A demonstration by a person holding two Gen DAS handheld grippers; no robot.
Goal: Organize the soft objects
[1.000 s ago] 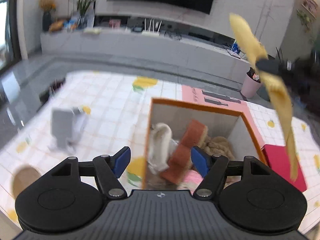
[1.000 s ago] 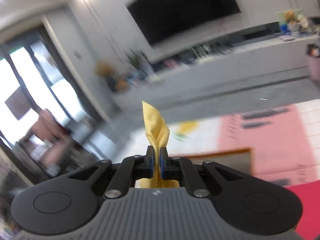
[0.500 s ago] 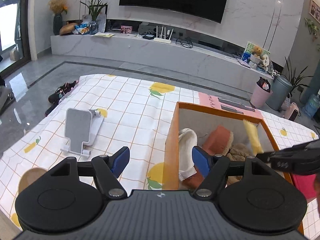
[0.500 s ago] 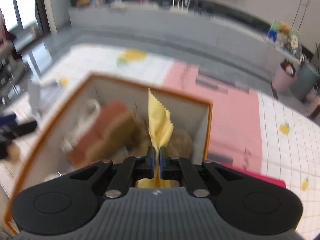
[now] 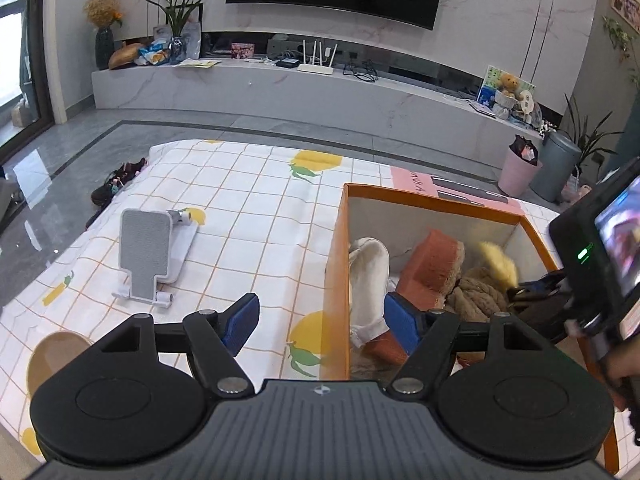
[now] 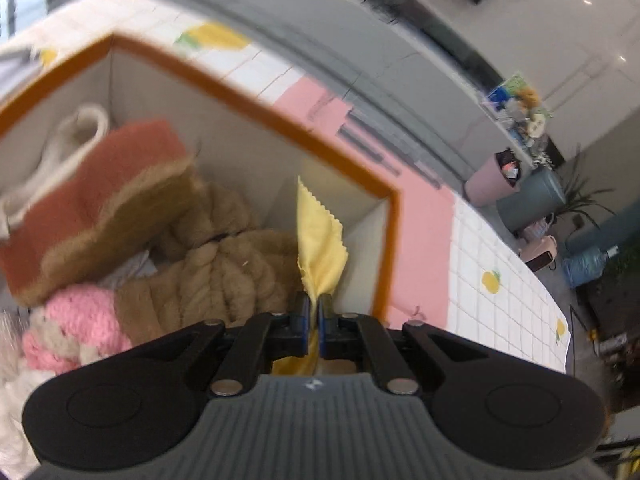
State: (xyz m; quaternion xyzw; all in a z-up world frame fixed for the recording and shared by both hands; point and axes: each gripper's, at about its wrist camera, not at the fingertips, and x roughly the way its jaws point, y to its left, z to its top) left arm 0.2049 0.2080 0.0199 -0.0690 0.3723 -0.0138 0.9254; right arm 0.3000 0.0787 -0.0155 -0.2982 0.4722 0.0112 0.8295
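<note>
An orange box [image 5: 432,202] with white inner walls stands on the checked cloth; it also shows in the right wrist view [image 6: 248,108]. Inside lie a red-and-tan plush block [image 6: 100,196], a tan knitted piece [image 6: 216,280], a pink knit [image 6: 80,320] and a white cloth item [image 5: 370,276]. My right gripper [image 6: 314,322] is shut on a yellow cloth [image 6: 320,248] and holds it inside the box's far right corner; the cloth shows in the left wrist view [image 5: 498,266]. My left gripper [image 5: 324,320] is open and empty, straddling the box's left wall.
A grey phone stand [image 5: 150,252] lies on the cloth left of the box. A tan round object [image 5: 52,360] sits at the near left edge. A pink mat [image 6: 420,240] lies beyond the box. A TV bench [image 5: 304,92] is beyond the table.
My right gripper has carried the yellow cloth from high in the air down into the box. The left gripper has shifted left a little and stayed open.
</note>
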